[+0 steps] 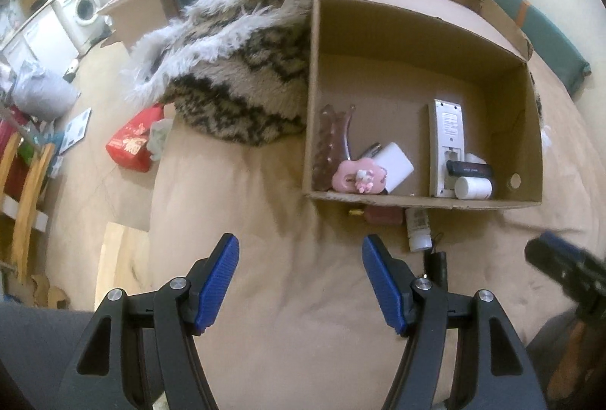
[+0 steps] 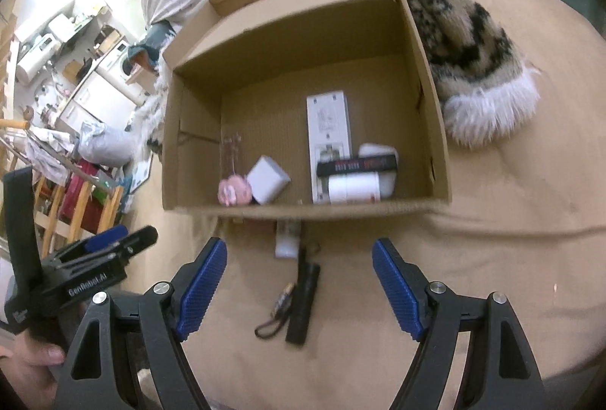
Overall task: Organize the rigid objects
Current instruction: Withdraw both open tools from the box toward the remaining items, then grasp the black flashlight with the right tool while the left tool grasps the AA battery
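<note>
An open cardboard box [image 1: 416, 202] [image 2: 341, 211] sits on the beige bed cover. Inside it lie a white remote [image 1: 446, 145] [image 2: 328, 130], a black stick [image 2: 358, 164], a white cylinder [image 1: 473, 187] [image 2: 352, 188], a white block [image 1: 395, 166] [image 2: 268, 179], a pink clip [image 1: 358, 177] [image 2: 234, 192] and a brown hair claw [image 1: 329, 141]. Before the box's front wall lie a white tube [image 1: 416, 224] [image 2: 287, 239], a reddish bottle [image 1: 382, 215] and a black flashlight [image 1: 435, 264] [image 2: 305, 300] with a strap. My left gripper [image 1: 300, 241] is open over bare cover. My right gripper [image 2: 299, 245] is open above the flashlight.
A furry patterned blanket [image 1: 242, 84] [image 2: 469, 46] lies beside the box, with white bedding behind. Left of the bed the floor holds a red bag [image 1: 130, 145], a grey sack [image 1: 41, 90] and wooden chairs [image 1: 26, 190]. A hand [image 2: 26, 368] holds the left gripper's handle.
</note>
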